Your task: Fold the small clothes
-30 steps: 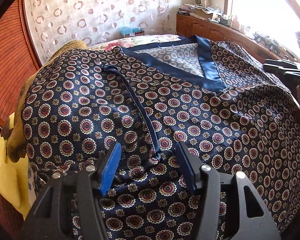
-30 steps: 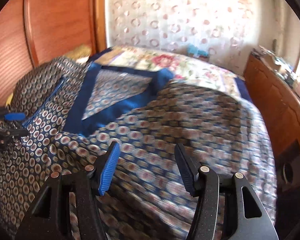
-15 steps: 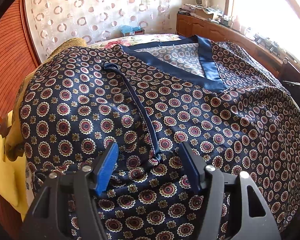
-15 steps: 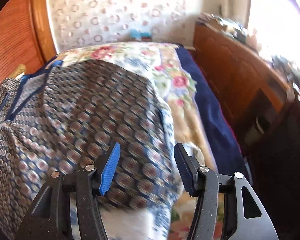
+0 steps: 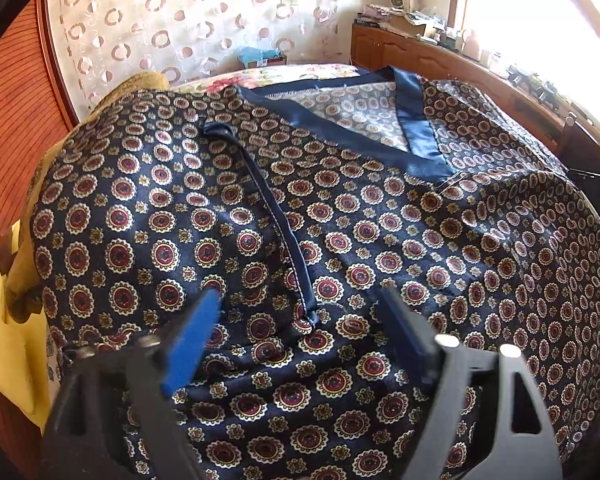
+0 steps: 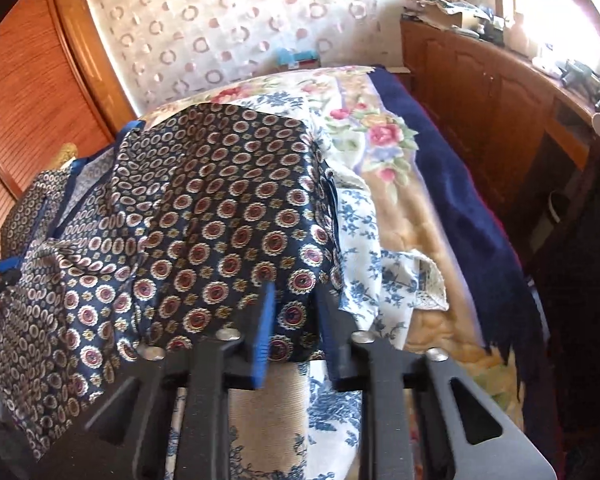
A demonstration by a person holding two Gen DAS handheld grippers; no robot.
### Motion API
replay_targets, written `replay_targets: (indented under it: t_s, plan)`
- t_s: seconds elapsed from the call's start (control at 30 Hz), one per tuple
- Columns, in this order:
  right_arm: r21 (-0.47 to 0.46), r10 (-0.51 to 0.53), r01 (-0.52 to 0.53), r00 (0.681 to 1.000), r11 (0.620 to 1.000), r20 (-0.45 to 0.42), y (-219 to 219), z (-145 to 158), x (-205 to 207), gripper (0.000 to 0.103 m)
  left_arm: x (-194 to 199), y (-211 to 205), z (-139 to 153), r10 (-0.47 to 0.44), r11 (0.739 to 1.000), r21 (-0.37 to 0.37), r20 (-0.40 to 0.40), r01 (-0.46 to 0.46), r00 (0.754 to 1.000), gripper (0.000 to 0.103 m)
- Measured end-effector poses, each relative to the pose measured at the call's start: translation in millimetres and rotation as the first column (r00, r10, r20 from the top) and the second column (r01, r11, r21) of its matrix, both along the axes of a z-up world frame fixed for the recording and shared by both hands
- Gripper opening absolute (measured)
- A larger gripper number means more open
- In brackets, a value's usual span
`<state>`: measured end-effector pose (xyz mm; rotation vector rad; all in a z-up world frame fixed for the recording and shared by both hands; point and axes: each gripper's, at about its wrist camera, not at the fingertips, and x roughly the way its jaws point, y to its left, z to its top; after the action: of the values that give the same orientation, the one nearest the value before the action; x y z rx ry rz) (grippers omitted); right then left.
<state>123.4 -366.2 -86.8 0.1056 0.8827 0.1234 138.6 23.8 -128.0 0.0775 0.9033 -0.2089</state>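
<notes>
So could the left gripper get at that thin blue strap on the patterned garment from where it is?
Probably yes: the left gripper is opening, and the strap's lower end lies bare just ahead, nothing covering it.

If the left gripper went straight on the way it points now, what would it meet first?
Probably the patterned navy garment, right where its dark blue strap ends between the opening jaws of the left gripper. Nothing is held between them; depth is hard to judge.

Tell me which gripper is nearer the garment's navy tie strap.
Left. The left gripper straddles the navy tie strap, jaws opening. The right gripper is closing on the patterned garment at its far side edge.
</notes>
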Motion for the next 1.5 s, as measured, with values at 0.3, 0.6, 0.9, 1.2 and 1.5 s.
replay_targets:
  t_s: [0.3,0.6,0.9,1.2,1.5]
  plan:
    - [-0.139,0.041,-0.024,0.992,0.990,0.123,31,33,-3,0.001,3,2,-5,0.038,0.999,0.004,-0.020,-0.038,0.999,0.103]
    - [-0.136,0.240,-0.213,0.942,0.968,0.233,132,72,19,0.000,1,3,-4,0.041,0.999,0.006,-0.014,-0.041,0.999,0.103]
    - [-0.194,0.311,-0.273,0.929,0.942,0.202,186,55,30,0.000,-21,-7,37,0.041,0.997,-0.073,0.138,-0.031,0.990,0.103]
    - [-0.220,0.038,-0.018,0.996,0.975,0.086,80,27,41,0.043,-34,-44,68,0.012,0.994,-0.109,0.202,0.011,0.979,0.103]
    - [-0.027,-0.039,0.038,0.999,0.999,-0.020,19,-4,38,0.025,-36,-88,76,-0.040,0.979,-0.183,0.246,0.086,0.968,0.103]
